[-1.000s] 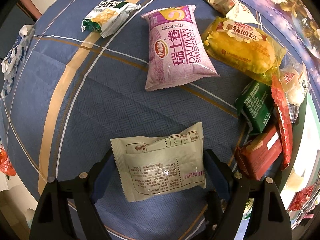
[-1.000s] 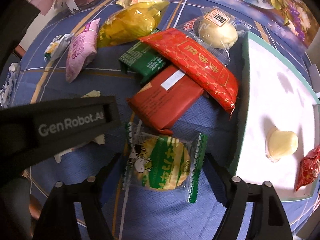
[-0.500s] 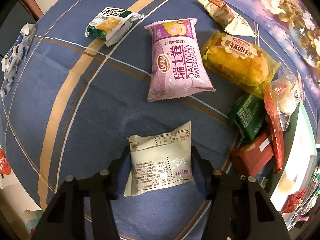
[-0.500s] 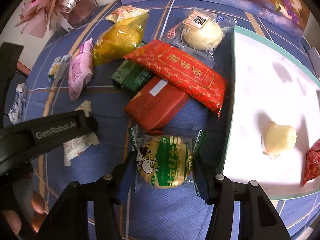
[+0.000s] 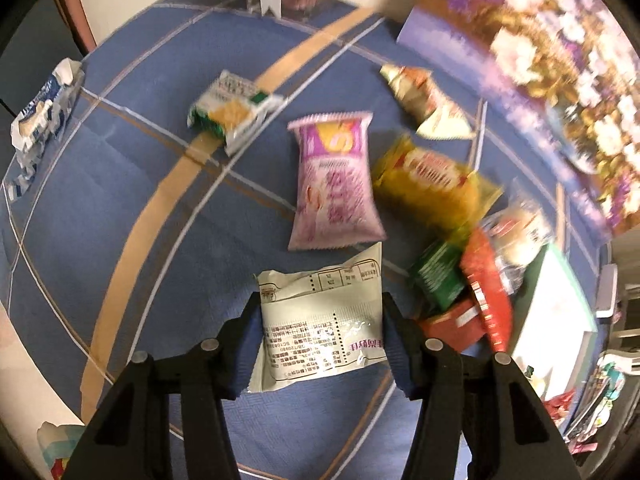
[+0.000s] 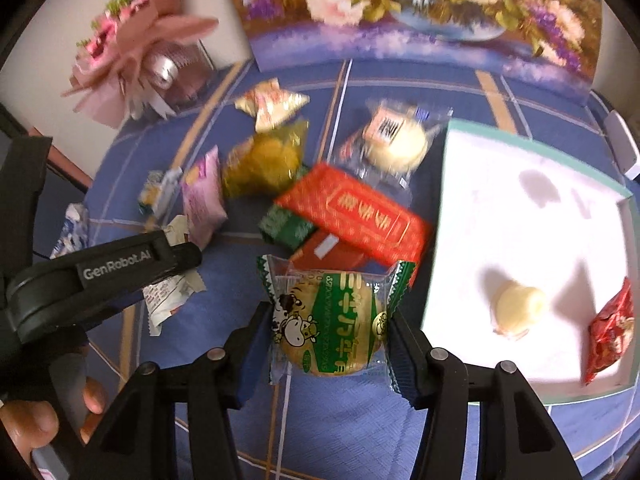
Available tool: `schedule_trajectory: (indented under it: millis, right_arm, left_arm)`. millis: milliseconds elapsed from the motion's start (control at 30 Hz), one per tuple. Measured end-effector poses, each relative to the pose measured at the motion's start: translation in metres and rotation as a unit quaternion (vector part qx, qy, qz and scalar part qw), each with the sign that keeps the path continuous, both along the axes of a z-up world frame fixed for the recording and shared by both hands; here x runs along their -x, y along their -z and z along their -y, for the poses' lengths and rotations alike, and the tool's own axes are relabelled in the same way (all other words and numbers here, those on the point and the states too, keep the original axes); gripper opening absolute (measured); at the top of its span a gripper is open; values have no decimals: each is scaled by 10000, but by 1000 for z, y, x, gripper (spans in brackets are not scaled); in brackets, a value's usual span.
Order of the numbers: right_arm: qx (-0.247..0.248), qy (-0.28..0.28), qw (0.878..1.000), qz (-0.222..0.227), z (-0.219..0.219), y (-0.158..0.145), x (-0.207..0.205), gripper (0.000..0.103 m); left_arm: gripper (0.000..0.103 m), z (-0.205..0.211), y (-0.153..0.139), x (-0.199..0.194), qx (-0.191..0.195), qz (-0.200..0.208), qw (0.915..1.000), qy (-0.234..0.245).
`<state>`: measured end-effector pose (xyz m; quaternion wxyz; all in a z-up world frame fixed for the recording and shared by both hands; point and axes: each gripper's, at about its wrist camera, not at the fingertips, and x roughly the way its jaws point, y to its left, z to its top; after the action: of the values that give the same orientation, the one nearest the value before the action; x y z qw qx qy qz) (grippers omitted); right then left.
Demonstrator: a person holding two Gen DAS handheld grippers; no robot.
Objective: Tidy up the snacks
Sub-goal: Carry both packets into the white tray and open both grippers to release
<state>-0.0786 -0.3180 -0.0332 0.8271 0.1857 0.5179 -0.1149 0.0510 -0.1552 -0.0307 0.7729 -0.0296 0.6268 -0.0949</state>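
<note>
Blue cloth-covered bench (image 6: 360,432) with tan and white stripes, floral painting (image 6: 420,8) propped at the far edge, pink bouquet (image 6: 132,52) at far left. White tray with green rim (image 6: 532,216) on the right side of the bench, holding a pale round bun (image 6: 518,304) and a red wrapped snack (image 6: 610,332) at its right wall. Loose pile between tray and bench middle: long red packet (image 6: 356,216) lying over a green packet (image 6: 286,228) and a dark red box (image 6: 332,254); clear-wrapped bun (image 6: 394,142) behind it; yellow bread bag (image 5: 432,188); pink Swiss roll pack (image 5: 336,184); green-white cracker pack (image 5: 230,110) apart to the left; blue-white wrapper (image 5: 40,116) at the bench's left edge. Left gripper (image 5: 320,330) clenched on a white snack packet (image 5: 320,320), printed back side up, held clear above the cloth. Right gripper (image 6: 326,334) clenched on a green cow-print snack (image 6: 332,320), lifted off the bench just left of the tray. Person's fingers (image 6: 36,420) on the left gripper's handle.
</note>
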Motion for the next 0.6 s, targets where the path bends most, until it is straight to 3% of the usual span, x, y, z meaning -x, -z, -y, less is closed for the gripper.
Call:
schedule_trajectory:
  millis: [167,600]
  right_arm:
    - [64,222,9996,169,16,-11,9,57]
    - [-35,1473,9889,172,104,-9,51,57]
  left_arm:
    - [57,11,-31,0,231,260,9993,125]
    - [57,51,-25,23,575,342,9948,773]
